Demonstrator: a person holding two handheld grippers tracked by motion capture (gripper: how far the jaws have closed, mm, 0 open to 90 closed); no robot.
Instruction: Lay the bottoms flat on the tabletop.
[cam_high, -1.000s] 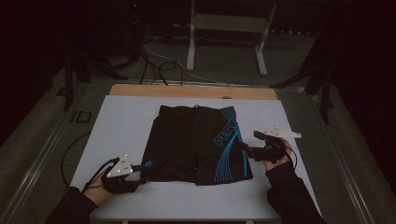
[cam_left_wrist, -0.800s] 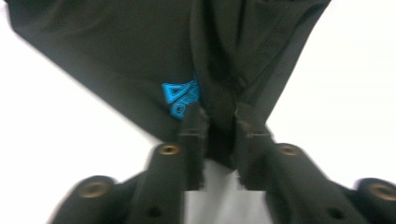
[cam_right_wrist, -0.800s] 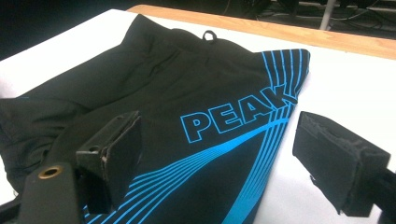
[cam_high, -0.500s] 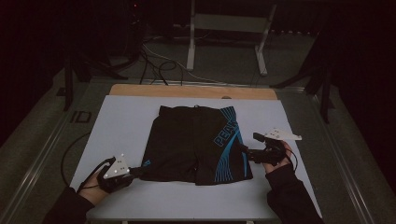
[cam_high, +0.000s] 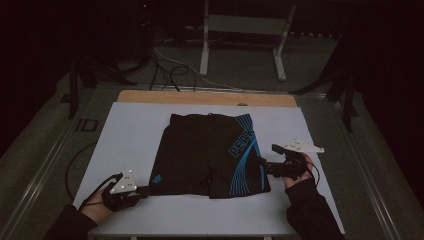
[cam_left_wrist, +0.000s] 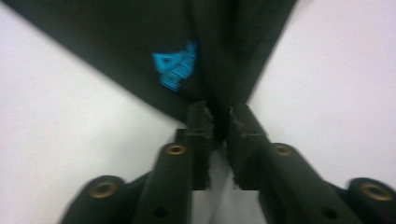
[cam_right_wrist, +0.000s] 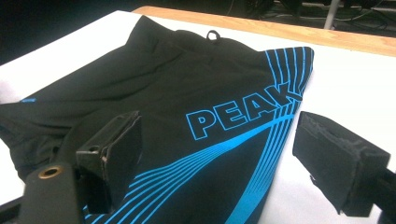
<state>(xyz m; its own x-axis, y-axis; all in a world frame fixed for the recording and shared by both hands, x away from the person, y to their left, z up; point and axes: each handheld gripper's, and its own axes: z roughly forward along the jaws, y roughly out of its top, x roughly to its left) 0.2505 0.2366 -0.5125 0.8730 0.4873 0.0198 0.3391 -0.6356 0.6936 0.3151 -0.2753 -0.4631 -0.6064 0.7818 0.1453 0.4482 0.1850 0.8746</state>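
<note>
Shorts lying flat on the desk, pinched at one hem corner by your left tongs.

You are nipping the near hem corner of the left leg, just below the small blue logo, between the pads of the left tongs; the jaws have just been closing, then easing apart a touch, and thin black fabric is sitting in the narrow gap between them, so you are probably holding that corner ready to lift or fold. Your right tongs are standing wide open around the outer edge of the other leg, with the blue PEAK lettering just ahead of them, not yet pressing the cloth. The fabric is looking smooth and slightly stretchy, matte black with curved blue stripes, and the desk is a flat pale sheet.
</note>
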